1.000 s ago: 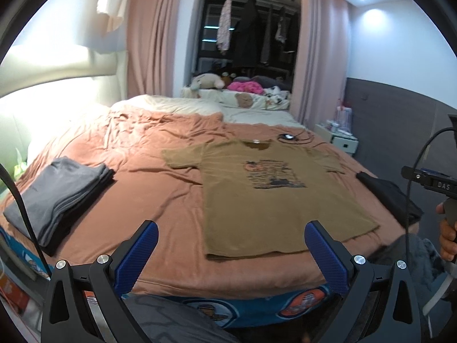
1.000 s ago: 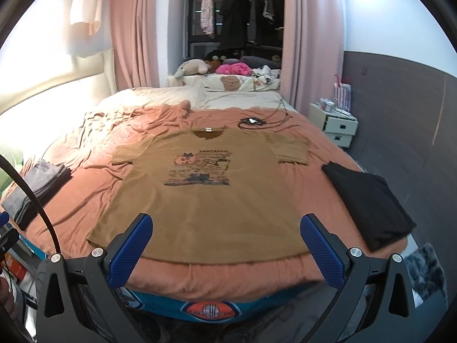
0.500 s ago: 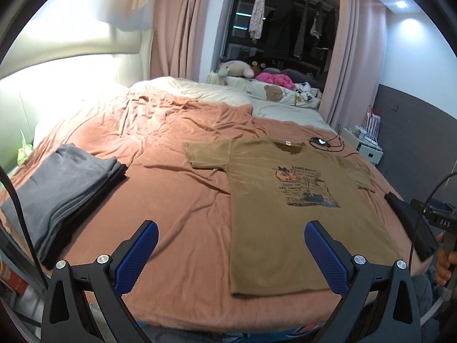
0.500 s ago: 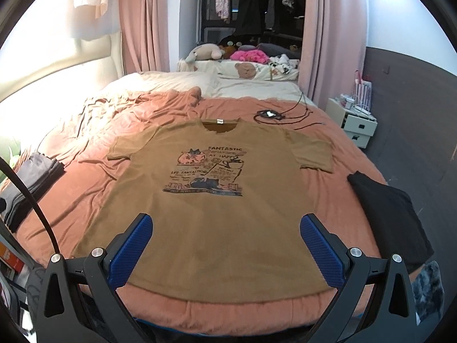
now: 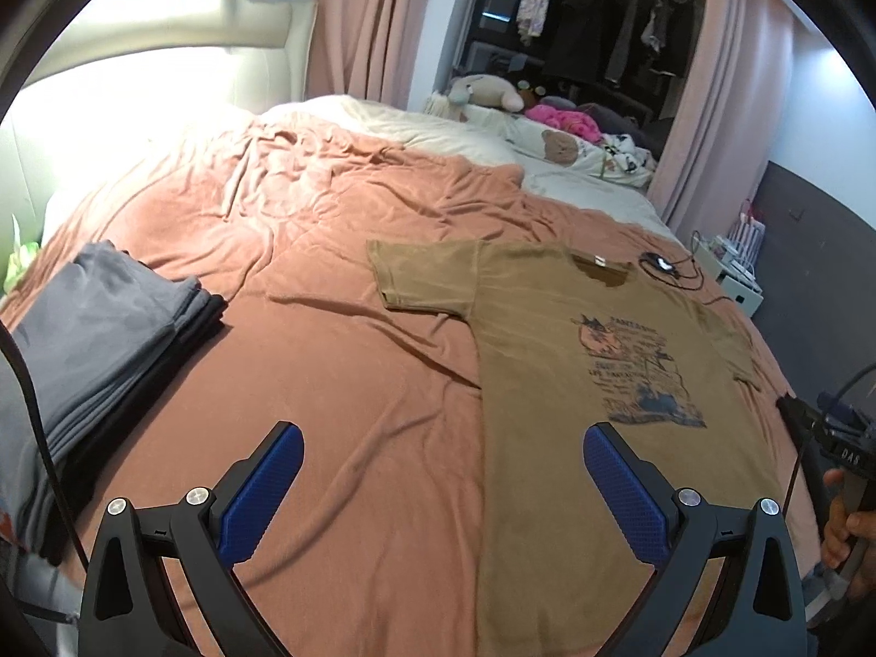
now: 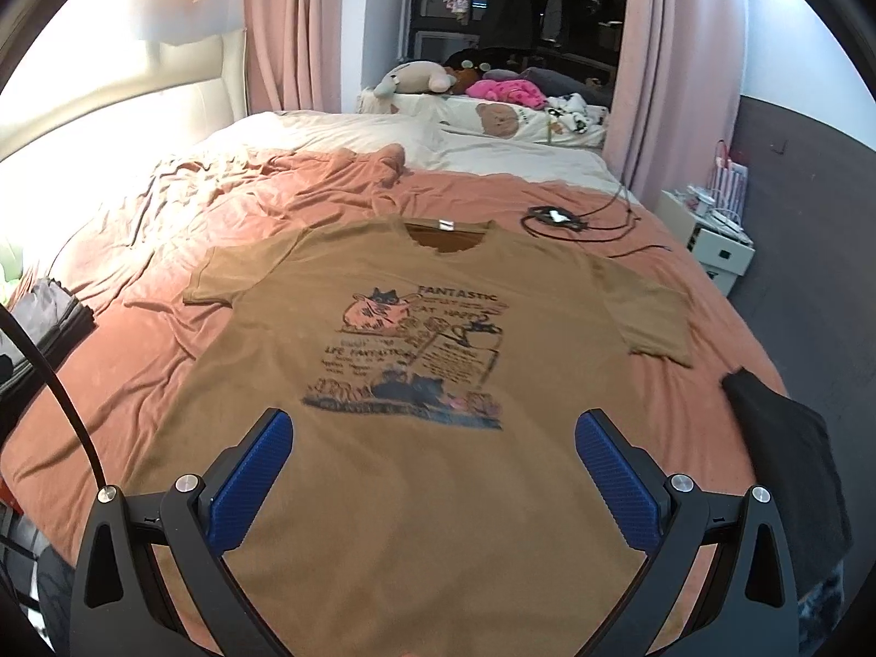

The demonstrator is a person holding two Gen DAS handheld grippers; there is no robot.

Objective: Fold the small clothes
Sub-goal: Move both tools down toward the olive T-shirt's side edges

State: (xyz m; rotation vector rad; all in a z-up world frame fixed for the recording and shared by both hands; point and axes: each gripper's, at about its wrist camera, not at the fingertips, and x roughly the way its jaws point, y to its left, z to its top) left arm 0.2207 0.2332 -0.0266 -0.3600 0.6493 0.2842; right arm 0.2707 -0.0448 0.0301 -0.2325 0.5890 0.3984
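From the left wrist cam, the left gripper (image 5: 442, 484) had its blue pads spread wide with nothing between them, hovering over the pink bedspread (image 5: 328, 361) just off the shirt's left edge. The brown tee (image 5: 553, 383) was laid out flat, print side up, collar pointing toward the far pillows, with a sleeve sticking out to the left. A folded grey stack (image 5: 93, 339) sat at the left edge of the bed, well apart from the tee, and a hand holding the other tool (image 5: 846, 520) poked in at the right edge. From the right wrist cam, the right gripper (image 6: 432, 476) was also wide apart and holding nothing, above the lower half of the tee (image 6: 438, 482). A black garment (image 6: 788, 454) lay near the right sleeve, and a black cable (image 6: 569, 219) lay beyond the collar.
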